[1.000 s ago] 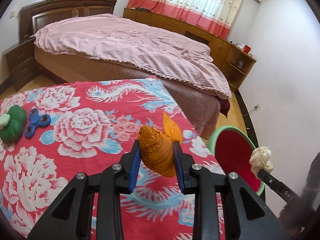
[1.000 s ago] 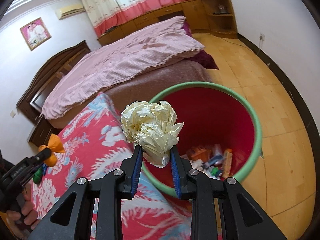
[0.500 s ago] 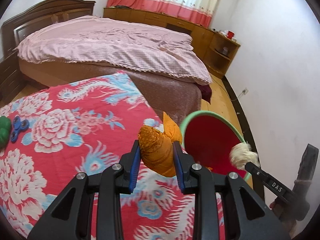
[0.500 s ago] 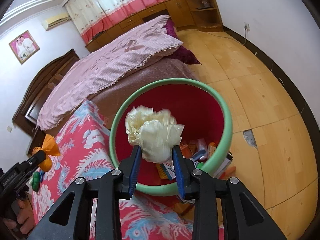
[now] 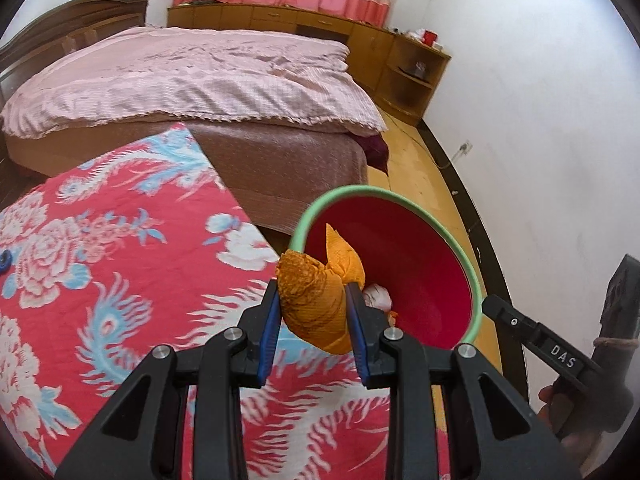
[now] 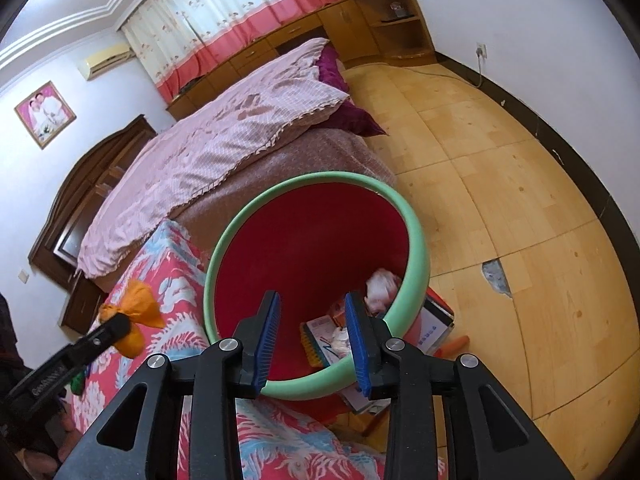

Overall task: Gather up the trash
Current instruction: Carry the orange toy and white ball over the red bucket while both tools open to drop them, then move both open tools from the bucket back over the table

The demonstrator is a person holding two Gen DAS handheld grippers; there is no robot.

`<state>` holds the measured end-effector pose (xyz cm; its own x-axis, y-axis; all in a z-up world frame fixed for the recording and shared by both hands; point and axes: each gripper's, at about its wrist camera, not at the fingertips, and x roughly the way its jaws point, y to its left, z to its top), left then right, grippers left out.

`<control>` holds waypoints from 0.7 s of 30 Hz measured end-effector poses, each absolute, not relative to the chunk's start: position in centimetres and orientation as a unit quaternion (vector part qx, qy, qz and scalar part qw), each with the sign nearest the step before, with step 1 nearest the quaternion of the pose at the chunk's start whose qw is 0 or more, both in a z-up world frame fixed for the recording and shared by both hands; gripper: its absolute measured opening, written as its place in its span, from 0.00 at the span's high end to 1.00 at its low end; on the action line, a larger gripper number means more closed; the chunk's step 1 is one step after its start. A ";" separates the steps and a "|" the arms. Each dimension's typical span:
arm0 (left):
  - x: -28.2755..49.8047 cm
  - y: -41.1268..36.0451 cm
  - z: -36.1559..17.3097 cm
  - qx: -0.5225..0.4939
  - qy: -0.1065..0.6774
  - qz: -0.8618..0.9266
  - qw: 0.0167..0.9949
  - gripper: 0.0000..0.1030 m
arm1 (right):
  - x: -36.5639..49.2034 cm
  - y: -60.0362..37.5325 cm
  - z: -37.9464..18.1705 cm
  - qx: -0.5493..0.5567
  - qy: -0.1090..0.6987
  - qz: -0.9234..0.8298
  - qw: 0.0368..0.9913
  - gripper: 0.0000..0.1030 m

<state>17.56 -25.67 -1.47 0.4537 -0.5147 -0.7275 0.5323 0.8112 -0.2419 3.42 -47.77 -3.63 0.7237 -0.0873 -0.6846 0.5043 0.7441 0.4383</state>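
Observation:
My left gripper (image 5: 313, 294) is shut on an orange crumpled wad (image 5: 310, 304), held above the table's right edge, just at the near rim of the red bin with a green rim (image 5: 400, 200). My right gripper (image 6: 312, 298) hangs over the bin (image 6: 416, 240), jaws open with nothing between them. A white crumpled paper ball (image 6: 382, 286) lies inside the bin on other trash, and it also shows past the orange wad (image 5: 378, 296). In the right wrist view the left gripper (image 6: 104, 332) and its orange wad (image 6: 140, 310) appear at the left.
A table with a red floral cloth (image 5: 100, 260) lies to the left of the bin. A bed with a pink cover (image 5: 200, 80) stands behind. A cardboard box (image 6: 436, 328) and an orange item (image 6: 452, 346) lie on the wooden floor beside the bin.
The right gripper opened and the white paper ball dropped into the bin. The left gripper moved right across the table to the bin's rim, still holding the orange wad.

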 end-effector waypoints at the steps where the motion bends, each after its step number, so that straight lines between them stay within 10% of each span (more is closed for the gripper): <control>1: 17.6 -26.1 -1.7 0.012 0.426 -0.310 0.850 0.70 | 3.3 -47.9 -3.6 0.316 0.330 -0.170 0.873 0.66; 21: 17.2 -27.3 -2.1 0.014 0.436 -0.320 0.841 0.59 | 2.4 -48.3 -3.2 0.315 0.326 -0.170 0.875 0.56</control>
